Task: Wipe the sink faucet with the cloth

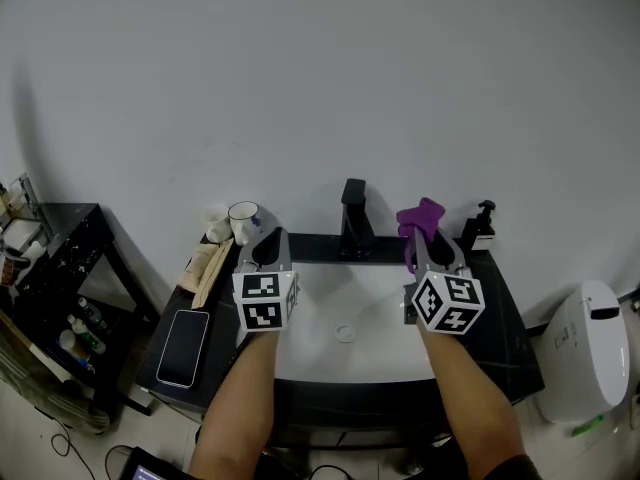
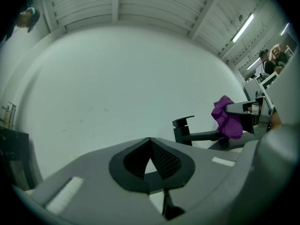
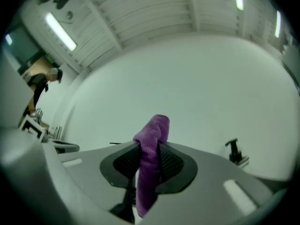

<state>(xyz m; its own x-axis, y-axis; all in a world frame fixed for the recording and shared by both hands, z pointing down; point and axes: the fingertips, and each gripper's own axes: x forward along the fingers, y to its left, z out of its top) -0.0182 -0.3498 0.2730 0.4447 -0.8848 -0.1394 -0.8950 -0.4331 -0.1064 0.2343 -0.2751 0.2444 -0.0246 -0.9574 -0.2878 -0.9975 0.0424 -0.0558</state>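
Right tongs (image 3: 149, 149) pinch a fuzzy purple cloth (image 3: 153, 131).

The faucet (image 1: 352, 218) stands behind the sink (image 1: 325, 300), cups (image 1: 232, 223) left, soap pump (image 1: 480, 228) right, phone (image 1: 183, 346) front-left.

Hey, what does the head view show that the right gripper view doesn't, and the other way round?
Only the head view: the phone, a white mug, the white sink basin and the left gripper. Only the right gripper view: ceiling light strips and a distant person. Both: the purple cloth clamped in the right gripper, and the soap dispenser.
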